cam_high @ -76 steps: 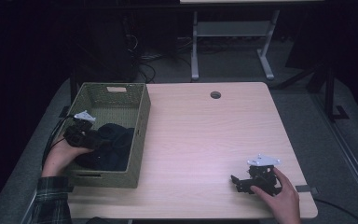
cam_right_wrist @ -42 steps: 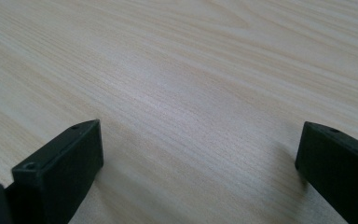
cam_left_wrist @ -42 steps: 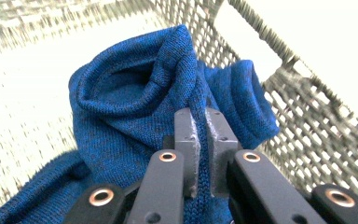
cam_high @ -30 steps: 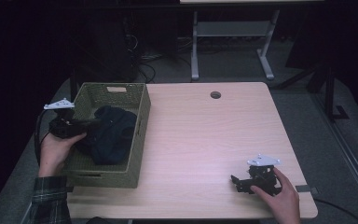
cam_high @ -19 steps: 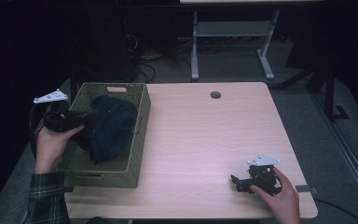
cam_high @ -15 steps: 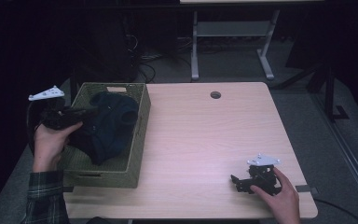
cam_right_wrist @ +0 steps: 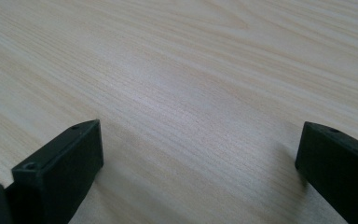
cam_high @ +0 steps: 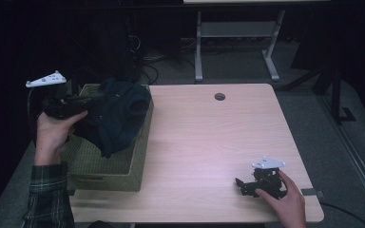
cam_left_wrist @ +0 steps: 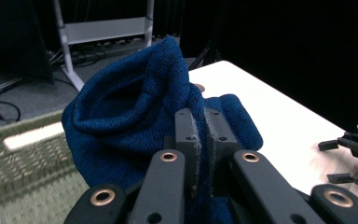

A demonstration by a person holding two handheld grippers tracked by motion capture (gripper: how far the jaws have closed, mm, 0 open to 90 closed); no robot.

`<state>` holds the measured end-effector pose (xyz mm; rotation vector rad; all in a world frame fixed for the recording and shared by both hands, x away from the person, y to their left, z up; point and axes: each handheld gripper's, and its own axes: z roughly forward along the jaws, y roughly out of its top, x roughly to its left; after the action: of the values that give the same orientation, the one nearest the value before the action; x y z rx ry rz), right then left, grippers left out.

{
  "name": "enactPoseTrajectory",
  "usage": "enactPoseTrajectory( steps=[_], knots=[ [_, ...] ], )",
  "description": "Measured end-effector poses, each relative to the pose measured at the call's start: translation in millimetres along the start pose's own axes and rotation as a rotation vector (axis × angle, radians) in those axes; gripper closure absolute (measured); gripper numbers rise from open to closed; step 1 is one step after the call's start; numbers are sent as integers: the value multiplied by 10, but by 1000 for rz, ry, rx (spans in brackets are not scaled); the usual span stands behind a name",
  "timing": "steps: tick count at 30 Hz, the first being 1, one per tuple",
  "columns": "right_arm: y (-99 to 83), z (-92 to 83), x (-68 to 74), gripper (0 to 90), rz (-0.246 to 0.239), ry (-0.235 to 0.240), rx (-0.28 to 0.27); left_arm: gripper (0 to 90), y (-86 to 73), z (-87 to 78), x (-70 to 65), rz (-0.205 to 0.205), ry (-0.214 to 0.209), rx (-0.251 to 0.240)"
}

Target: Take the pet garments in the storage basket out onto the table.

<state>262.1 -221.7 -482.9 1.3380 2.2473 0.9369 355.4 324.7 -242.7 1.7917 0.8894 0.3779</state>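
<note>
the blue knit garment has come up out of the green woven basket since a couple of seconds ago, when it lay bunched low inside with your left gripper down on it. a second ago it was only half raised; now most of it hangs above the basket's rim, with the lower folds still drooping inside toward the right wall. your left hand has risen and drawn back toward the basket's left side, carrying the cloth with it. judging by that, the pickup has worked and the lift is well under way, but the garment is not yet clear of the basket.

in the left gripper view your left gripper has its jaws pressed nearly together, pinching a fold of the knit between the pads, so the hold looks firm. the garment is a thick ribbed knit, deep blue, soft and slumped, with a rolled opening like a collar or cuff standing up above the jaws.

your right gripper rests low on the wooden table near its front right corner, unchanged from before. in the right gripper view its jaws stand wide apart with nothing but bare tabletop between them.
</note>
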Motion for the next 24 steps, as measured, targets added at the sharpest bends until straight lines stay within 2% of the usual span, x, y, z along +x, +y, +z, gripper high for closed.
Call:
enactPoseTrajectory(
  steps=[11,24],
  knots=[
    [0,0,1,5,1,0,0,856,249,165,-188,35,-69,-27],
    [1,-2,2,5,2,0,1,857,503,427,-485,72,-149,-42]
  ],
)
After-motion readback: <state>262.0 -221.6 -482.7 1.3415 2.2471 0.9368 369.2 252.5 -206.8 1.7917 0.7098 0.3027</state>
